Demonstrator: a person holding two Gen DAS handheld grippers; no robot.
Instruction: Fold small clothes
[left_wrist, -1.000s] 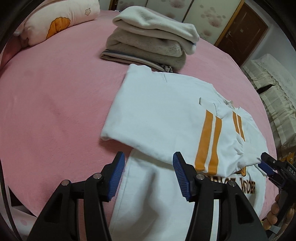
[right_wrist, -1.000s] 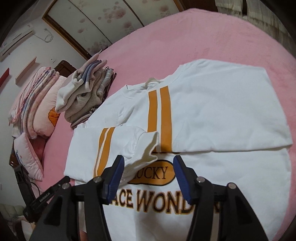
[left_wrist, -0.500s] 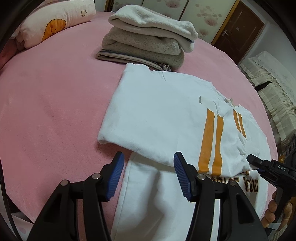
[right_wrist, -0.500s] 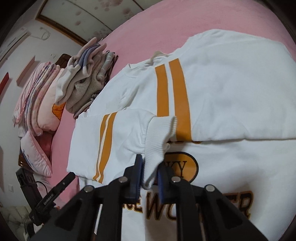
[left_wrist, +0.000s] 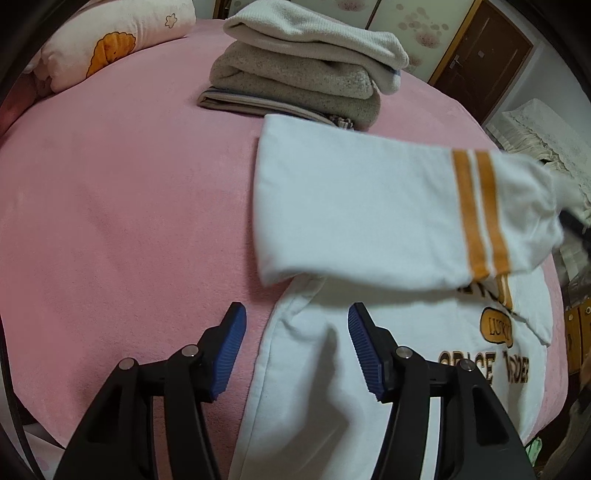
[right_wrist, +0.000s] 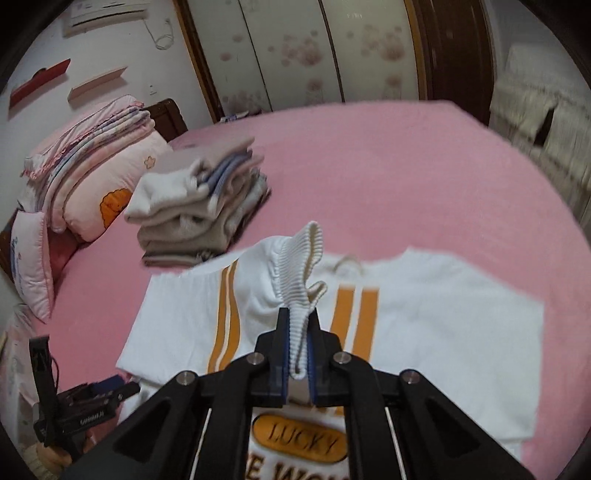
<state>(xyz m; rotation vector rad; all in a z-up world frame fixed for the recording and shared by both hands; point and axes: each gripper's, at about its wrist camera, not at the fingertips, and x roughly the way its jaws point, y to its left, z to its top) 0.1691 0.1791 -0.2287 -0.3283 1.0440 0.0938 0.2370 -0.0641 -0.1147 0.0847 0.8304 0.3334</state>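
A white cotton sweatshirt with orange double stripes and a "LUCKY" chest badge (right_wrist: 424, 332) lies flat, print side up, on a round bed covered in pink plush fabric (left_wrist: 129, 184). The right gripper (right_wrist: 298, 343) has its blue-padded jaws closed on the ribbed white cuff (right_wrist: 301, 266) of one sleeve; the cuff stands above the sweatshirt's body, lifted clear of it. In the left wrist view that striped sleeve (left_wrist: 388, 218) stretches across above the torso, motion-blurred toward its far end. The left gripper (left_wrist: 297, 347) hovers with its jaws apart, straddling the near side edge of the sweatshirt and gripping nothing. A stack of folded grey and cream garments (left_wrist: 303, 70) rests just beyond the sweatshirt. A pink pillow with an orange print (left_wrist: 110, 40) lies at the bed's far edge.
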